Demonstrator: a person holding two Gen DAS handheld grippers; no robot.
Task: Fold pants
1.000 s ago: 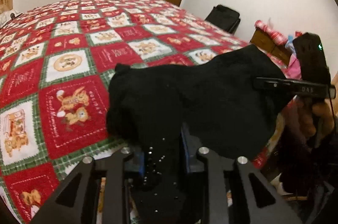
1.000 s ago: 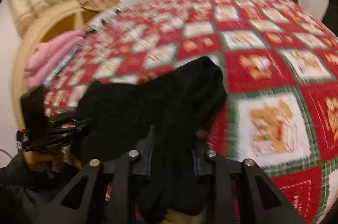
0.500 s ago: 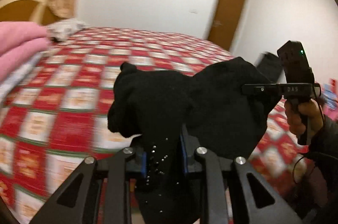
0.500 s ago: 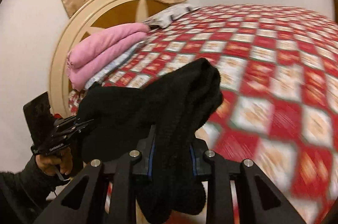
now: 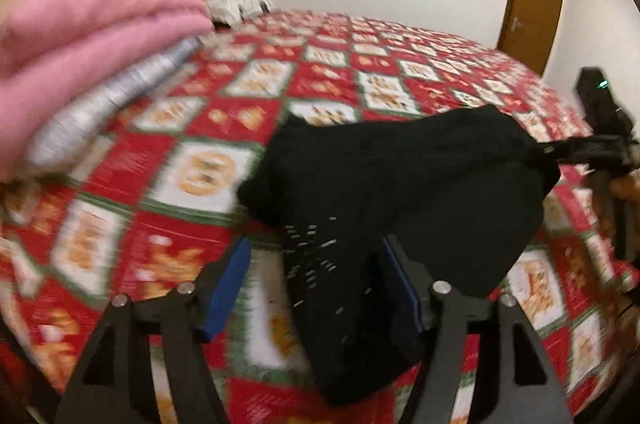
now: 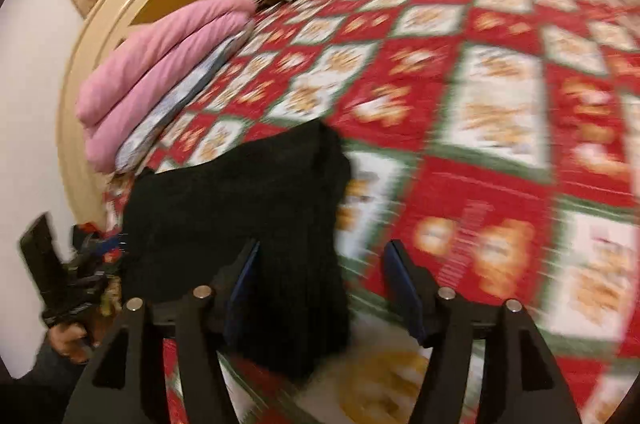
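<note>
The black pants (image 5: 400, 183) are bunched and folded over the red patterned bed cover (image 5: 240, 111). My left gripper (image 5: 320, 276) has its jaws spread wide; the pants hang against the right finger (image 5: 400, 288), loose between the blue pads. In the right wrist view the pants (image 6: 260, 199) drape by the left finger (image 6: 240, 280) of my right gripper (image 6: 324, 276), which is also spread open. Each gripper shows at the edge of the other's view: the right one (image 5: 576, 151) and the left one (image 6: 96, 256). The frames are motion-blurred.
A folded pink blanket (image 5: 80, 35) on a grey-white one lies at the head of the bed, also in the right wrist view (image 6: 160, 63). A round cream headboard (image 6: 120, 7) and curtain stand behind. A brown door (image 5: 532, 3) is at the far right.
Both grippers, shut on the pants before, have opened wide. Both views swung toward the head of the bed, and the pants have dropped lower onto the bed cover.
</note>
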